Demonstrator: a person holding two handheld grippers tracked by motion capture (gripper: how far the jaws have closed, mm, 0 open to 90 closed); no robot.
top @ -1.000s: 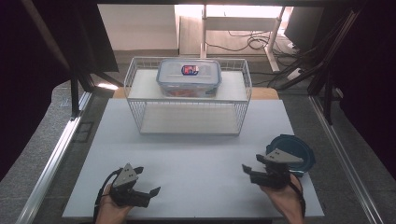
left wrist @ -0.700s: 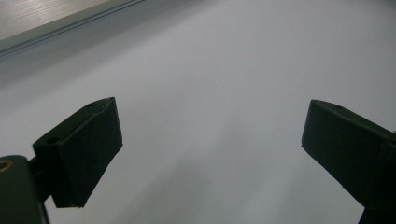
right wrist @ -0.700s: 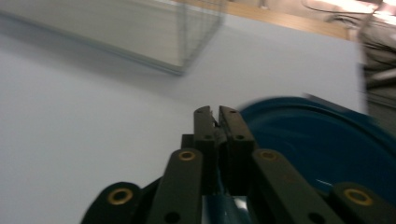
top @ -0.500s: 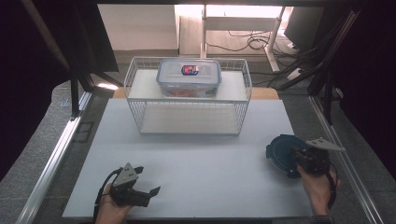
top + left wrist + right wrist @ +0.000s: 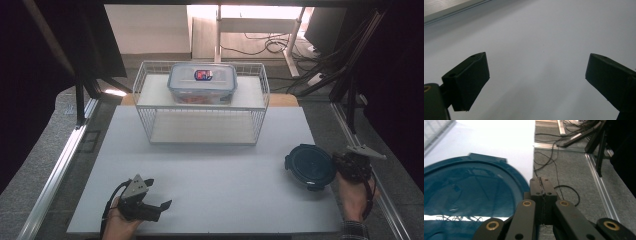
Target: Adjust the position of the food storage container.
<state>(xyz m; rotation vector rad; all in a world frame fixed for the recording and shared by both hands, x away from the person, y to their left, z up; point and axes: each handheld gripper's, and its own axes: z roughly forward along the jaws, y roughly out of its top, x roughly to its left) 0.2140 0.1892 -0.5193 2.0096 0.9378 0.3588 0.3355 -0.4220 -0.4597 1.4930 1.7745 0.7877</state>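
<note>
A dark blue round lid point(image 5: 310, 166) lies flat near the white table's right edge; in the right gripper view the lid point(image 5: 466, 192) spreads across the left. My right gripper point(image 5: 349, 161) is just right of it, and its jaws point(image 5: 541, 187) are pressed together with nothing between them, beside the lid's rim. At the front left, my left gripper point(image 5: 155, 197) rests low over the table. Its jaws point(image 5: 536, 75) stand wide open over bare white surface. A clear lidded food box point(image 5: 202, 82) sits on top of a white wire rack point(image 5: 200, 117) at the back centre.
The white table top point(image 5: 215, 170) ends just right of the lid, with grey floor, cables point(image 5: 564, 190) and a metal rail point(image 5: 601, 190) beyond. Another rail point(image 5: 65, 160) runs along the left side. The rack's lower shelf is open toward me.
My right gripper has swung right, from in front of the blue lid to its right side at the table's edge, uncovering the lid. The left gripper has stayed put.
</note>
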